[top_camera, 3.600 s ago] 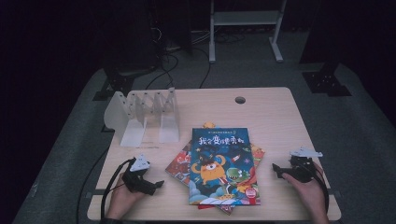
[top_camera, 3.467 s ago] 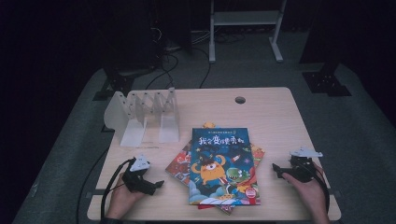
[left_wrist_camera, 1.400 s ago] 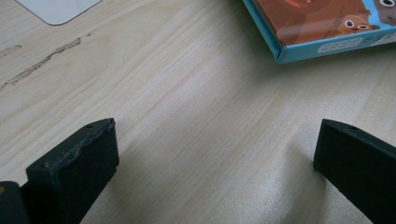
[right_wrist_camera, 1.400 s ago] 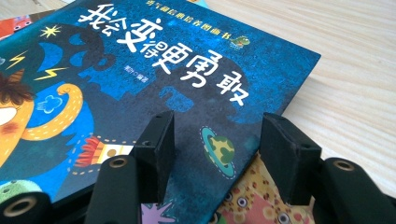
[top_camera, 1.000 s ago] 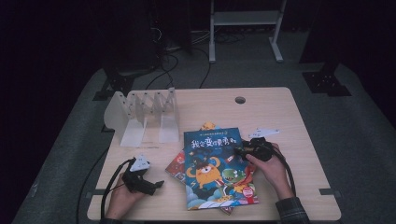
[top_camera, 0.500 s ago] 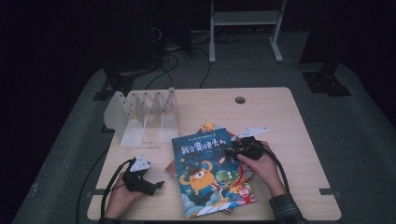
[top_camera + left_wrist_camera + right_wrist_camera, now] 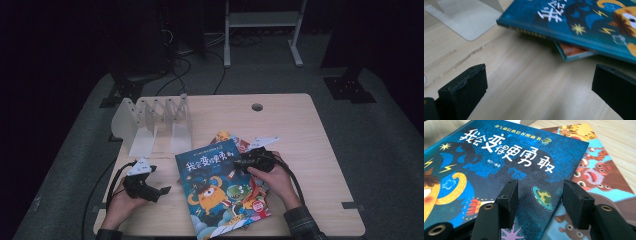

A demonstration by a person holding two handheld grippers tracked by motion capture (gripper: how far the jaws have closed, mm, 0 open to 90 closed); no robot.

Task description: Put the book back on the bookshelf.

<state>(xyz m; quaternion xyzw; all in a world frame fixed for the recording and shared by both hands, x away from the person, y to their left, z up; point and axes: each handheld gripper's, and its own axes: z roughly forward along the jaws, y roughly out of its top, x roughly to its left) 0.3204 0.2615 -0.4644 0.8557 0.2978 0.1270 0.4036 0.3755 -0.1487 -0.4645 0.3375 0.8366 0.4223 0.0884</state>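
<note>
High view: dim, room black beyond the table (image 7: 300,130); light falls from above onto the tabletop only; soft, low detail. Left gripper view: bright, even; book (image 7: 584,22) casts a soft shadow on the wood; near jaws blurred. Right gripper view: bright; mild sheen on the cover; far table edge out of focus.

The right gripper (image 7: 239,163), parked at the table's right edge in the earliest pictures, now sits on the blue book (image 7: 220,187), its jaws part-open with their tips down on the cover. That book, which lay square on the pile, now lies turned and slid toward the left gripper (image 7: 162,190), baring more of the book beneath (image 7: 235,141).
</note>
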